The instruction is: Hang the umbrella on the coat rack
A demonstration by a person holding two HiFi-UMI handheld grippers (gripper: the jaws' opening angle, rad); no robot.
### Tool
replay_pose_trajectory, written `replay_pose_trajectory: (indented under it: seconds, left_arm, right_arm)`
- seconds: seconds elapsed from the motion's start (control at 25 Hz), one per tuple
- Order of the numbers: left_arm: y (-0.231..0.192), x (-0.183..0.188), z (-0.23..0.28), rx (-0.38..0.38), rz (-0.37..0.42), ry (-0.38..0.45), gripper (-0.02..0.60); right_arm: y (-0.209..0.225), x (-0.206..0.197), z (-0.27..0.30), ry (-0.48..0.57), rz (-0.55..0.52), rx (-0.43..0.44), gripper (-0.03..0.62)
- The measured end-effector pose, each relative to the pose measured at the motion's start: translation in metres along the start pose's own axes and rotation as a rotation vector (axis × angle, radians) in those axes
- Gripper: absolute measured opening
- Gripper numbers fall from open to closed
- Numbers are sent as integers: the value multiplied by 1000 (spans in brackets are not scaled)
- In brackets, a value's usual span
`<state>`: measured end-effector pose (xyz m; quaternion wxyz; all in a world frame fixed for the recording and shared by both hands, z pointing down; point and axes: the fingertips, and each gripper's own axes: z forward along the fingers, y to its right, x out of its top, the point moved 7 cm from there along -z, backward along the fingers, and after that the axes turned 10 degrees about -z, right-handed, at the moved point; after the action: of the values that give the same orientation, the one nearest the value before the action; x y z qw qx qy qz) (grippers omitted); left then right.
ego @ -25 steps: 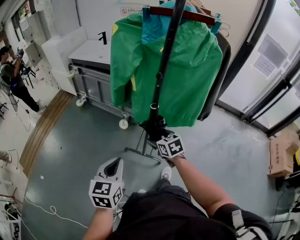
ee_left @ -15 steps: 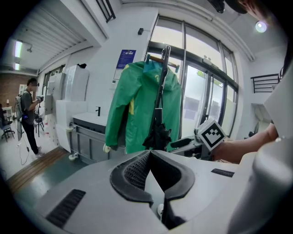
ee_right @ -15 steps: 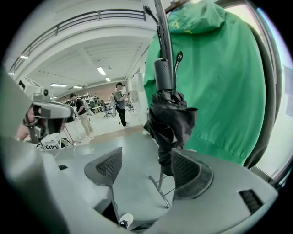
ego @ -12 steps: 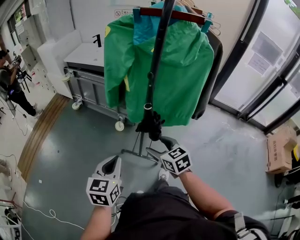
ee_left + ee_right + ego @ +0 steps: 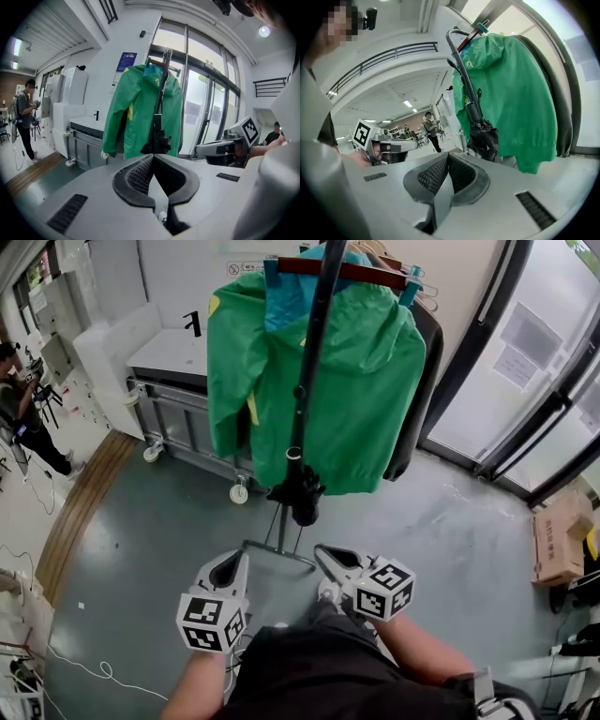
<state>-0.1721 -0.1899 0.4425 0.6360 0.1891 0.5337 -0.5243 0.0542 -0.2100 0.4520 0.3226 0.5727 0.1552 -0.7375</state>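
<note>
A black folded umbrella point(image 5: 298, 493) hangs by its curved handle from the top of the coat rack point(image 5: 356, 270), in front of a green jacket point(image 5: 337, 381). Its bundled canopy point(image 5: 159, 138) dangles above the rack's foot point(image 5: 278, 547). My right gripper point(image 5: 328, 557) is drawn back from the umbrella point(image 5: 482, 129); its jaws have just closed with nothing between them. Level with it on the left, my left gripper point(image 5: 228, 568) is also shut and holds nothing. Each gripper shows in the other's view: the right gripper point(image 5: 220, 149) and the left gripper point(image 5: 393, 146).
A grey cabinet on casters point(image 5: 187, 418) stands behind the rack at the left. Glass doors point(image 5: 525, 381) run along the right, with a cardboard box point(image 5: 561, 545) by them. A person point(image 5: 23, 399) stands far left. A cable point(image 5: 94, 667) lies on the floor.
My right gripper has let go of the umbrella's lower end, pulled back towards me and to the right, and shut. The umbrella stays hanging. The left gripper has barely moved.
</note>
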Motion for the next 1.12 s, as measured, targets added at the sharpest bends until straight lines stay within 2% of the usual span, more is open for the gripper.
replay_pose_trajectory:
  seconds: [0.2, 0.56, 1.12]
  left_arm:
    - [6, -6, -3, -21, 10, -20, 15]
    - [11, -8, -1, -51, 13, -28, 15]
    - [24, -7, 2, -75, 40, -38, 15]
  right_arm:
    - [-9, -17, -16, -3, 58, 5, 11]
    - [-18, -32, -23, -44, 19, -14, 11]
    - [-15, -32, -35, -43, 8, -29, 11]
